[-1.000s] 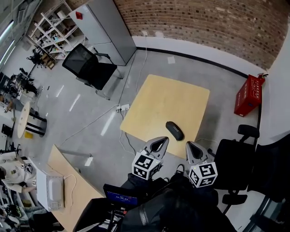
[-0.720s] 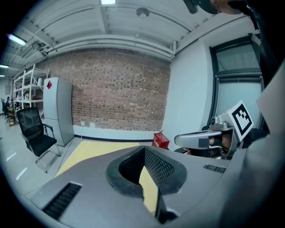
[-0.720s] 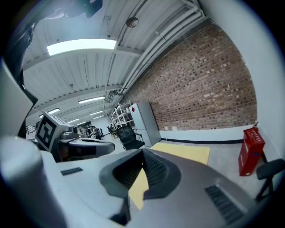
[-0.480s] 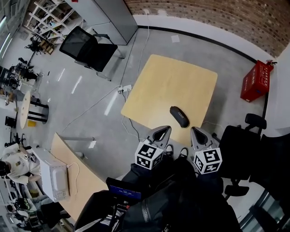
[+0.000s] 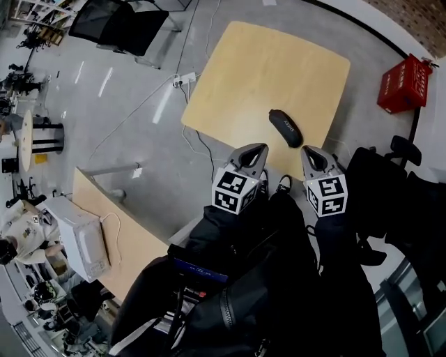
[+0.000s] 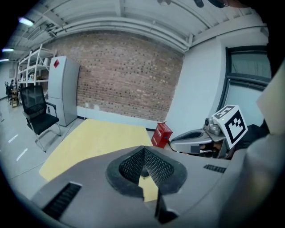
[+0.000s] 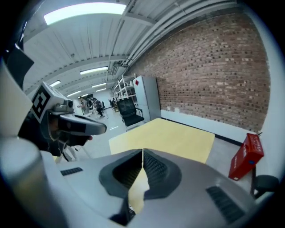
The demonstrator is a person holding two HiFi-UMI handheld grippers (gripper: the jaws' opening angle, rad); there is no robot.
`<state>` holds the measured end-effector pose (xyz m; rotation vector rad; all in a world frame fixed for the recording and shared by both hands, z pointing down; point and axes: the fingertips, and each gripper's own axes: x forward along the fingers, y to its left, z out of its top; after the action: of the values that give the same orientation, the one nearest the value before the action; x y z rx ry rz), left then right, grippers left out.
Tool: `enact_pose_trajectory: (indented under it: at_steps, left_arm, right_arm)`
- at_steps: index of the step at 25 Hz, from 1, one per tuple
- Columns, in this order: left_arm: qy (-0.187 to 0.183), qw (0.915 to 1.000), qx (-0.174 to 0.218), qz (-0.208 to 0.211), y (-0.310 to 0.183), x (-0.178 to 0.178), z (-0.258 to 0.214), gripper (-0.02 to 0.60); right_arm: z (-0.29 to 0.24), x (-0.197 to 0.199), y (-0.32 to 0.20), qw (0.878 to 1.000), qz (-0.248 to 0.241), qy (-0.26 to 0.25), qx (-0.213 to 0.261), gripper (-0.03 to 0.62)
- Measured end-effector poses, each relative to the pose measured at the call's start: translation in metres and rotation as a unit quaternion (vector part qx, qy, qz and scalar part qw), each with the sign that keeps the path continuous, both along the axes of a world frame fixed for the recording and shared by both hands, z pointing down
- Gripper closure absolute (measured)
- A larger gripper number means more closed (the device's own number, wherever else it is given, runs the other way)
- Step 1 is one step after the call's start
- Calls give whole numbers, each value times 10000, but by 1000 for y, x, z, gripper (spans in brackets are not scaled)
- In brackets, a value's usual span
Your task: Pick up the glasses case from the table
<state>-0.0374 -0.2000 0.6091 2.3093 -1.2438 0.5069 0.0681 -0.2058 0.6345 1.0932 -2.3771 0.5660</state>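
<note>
The black glasses case [image 5: 286, 128] lies near the front right edge of the square wooden table [image 5: 237, 84]. My left gripper [image 5: 256, 148] hovers at the table's near edge, just left of the case, jaws shut and empty. At the same edge, just right of the case, my right gripper [image 5: 311, 152] is also shut on nothing. In the left gripper view the jaws [image 6: 143, 150] meet at the tip over the table [image 6: 98, 138]. The right gripper [image 7: 142, 151] shows the same over the table [image 7: 171, 136]. Neither gripper view shows the case.
A red crate [image 5: 408, 84] stands on the floor right of the table. Black office chairs sit at the upper left [image 5: 118, 21] and at the right [image 5: 390, 188]. A second wooden table [image 5: 122, 244] with a white appliance [image 5: 80, 237] is at the lower left. A cable and power strip [image 5: 185, 78] lie on the floor.
Both grippers have sunk and come up to the table's near edge. The case now lies just ahead, between their tips. The jaws stay shut.
</note>
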Motion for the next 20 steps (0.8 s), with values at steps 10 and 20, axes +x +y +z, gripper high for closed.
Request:
enact_pose_trajectory:
  at_steps: [10,20]
  left_arm:
    - [149,9975,-661,-192,2,-24,63,581]
    - [225,9945,-981,-277,6,-37,95,581]
  right_arm:
    - [87,-24,-10,9934,-490,800,-655,517]
    - [128,-31,-30,9861,-663,1248,-874,431]
